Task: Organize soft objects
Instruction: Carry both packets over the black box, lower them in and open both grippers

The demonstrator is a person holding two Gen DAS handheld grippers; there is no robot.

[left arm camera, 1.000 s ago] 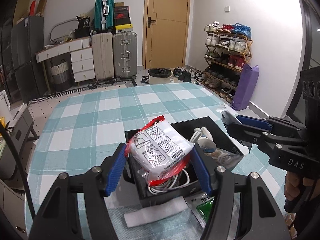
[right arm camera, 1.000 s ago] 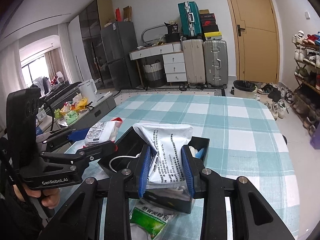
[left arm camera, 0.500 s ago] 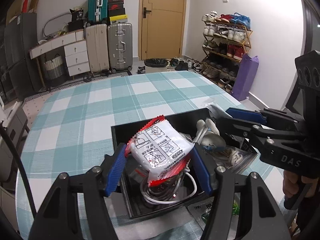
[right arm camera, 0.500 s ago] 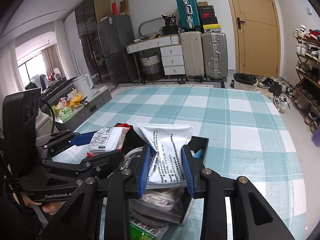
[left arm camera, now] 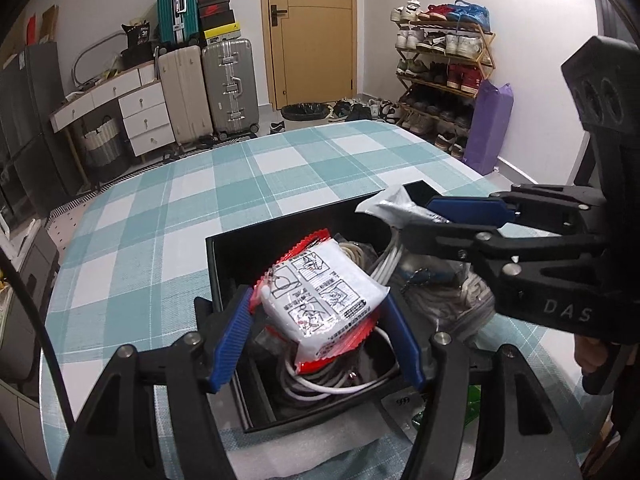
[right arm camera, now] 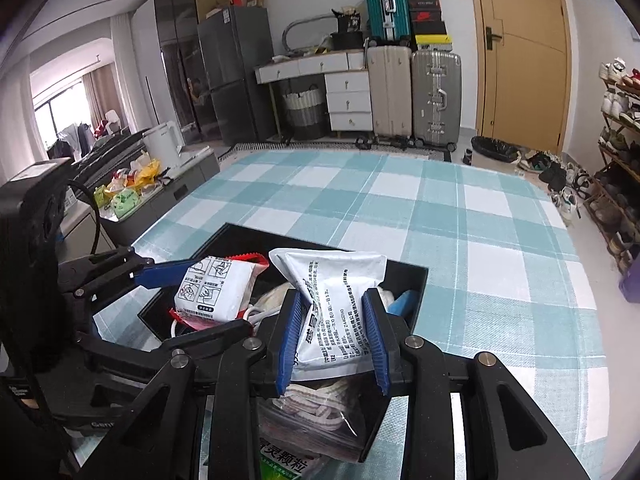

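My left gripper (left arm camera: pixel 316 332) is shut on a white packet with red edges (left arm camera: pixel 320 296), held over the left half of a black box (left arm camera: pixel 280 236) on the checked tablecloth. My right gripper (right arm camera: pixel 332 340) is shut on a white printed pouch (right arm camera: pixel 336 300), held over the right half of the same box (right arm camera: pixel 408 276). The box holds white cables (left arm camera: pixel 336 384), a clear bag of cords (right arm camera: pixel 316 408) and a blue item (right arm camera: pixel 404 300). The left gripper and its packet (right arm camera: pixel 216 288) show in the right wrist view; the right gripper (left arm camera: pixel 460 216) shows in the left wrist view.
A green sachet (right arm camera: pixel 284 460) and a white foam strip (left arm camera: pixel 320 440) lie on the tablecloth (right arm camera: pixel 440 208) in front of the box. Beyond the table stand suitcases (left arm camera: pixel 228 84), drawers, a door and a shoe rack (left arm camera: pixel 440 76). A low cabinet with a kettle (right arm camera: pixel 164 148) is at the left.
Both grippers have moved forward over the black box, each still holding its packet. The box now lies directly under both packets.
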